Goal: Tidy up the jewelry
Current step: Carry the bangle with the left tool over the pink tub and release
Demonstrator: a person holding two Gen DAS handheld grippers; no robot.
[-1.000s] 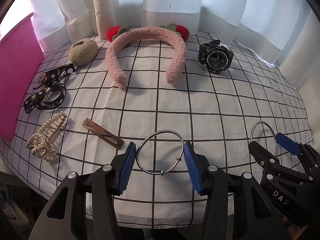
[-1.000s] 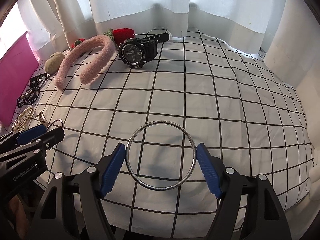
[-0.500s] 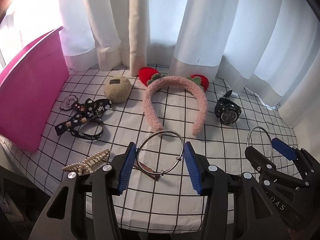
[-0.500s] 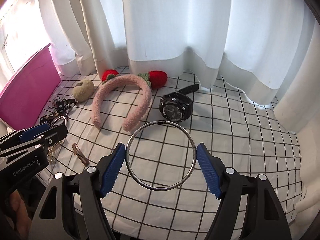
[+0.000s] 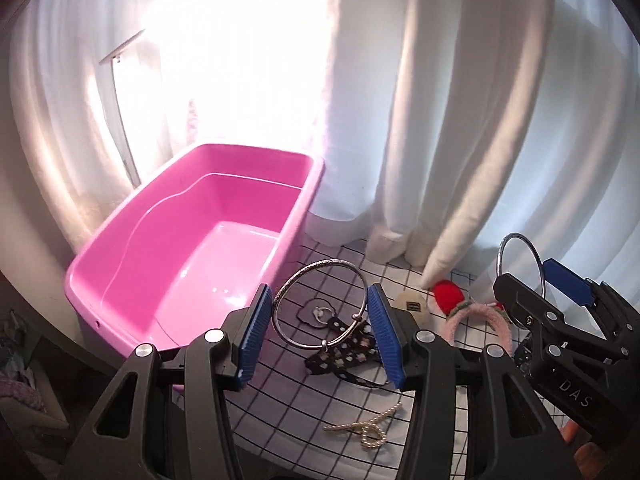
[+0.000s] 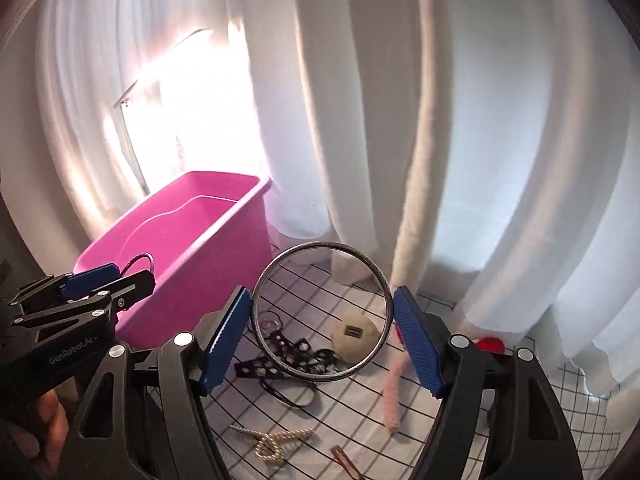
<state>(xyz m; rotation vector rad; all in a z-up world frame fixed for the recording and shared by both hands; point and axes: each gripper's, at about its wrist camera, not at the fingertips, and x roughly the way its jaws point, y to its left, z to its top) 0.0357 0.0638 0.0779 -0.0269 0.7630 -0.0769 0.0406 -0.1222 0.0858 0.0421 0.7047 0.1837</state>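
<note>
— Where are the bangles?
— Left gripper [image 5: 318, 330] clasps the beaded bangle [image 5: 320, 304]; right gripper [image 6: 322, 342] clasps the plain bangle [image 6: 322, 312].
— And the pink bin [image 5: 192, 248]?
— Ahead-left, open (left gripper nearer).

Two silver bangles, both lifted clear of the checked cloth [image 5: 288, 396]. Thinner bangle with small clasp bead [image 5: 320, 309]: upright, clamped by its sides between the blue pads of the left tool [image 5: 322, 336], near the rim of the pink tub [image 5: 192, 240]. Wider plain bangle [image 6: 322, 312]: upright, darker and speckled, pinched at both sides in the right tool [image 6: 324, 340]. On the cloth below: black patterned ribbon [image 5: 344, 354], pearl hair clip [image 5: 370, 428], beige fuzzy ball [image 6: 354, 336], pink plush headband [image 5: 476, 318], brown flat clip [image 6: 346, 460].
</note>
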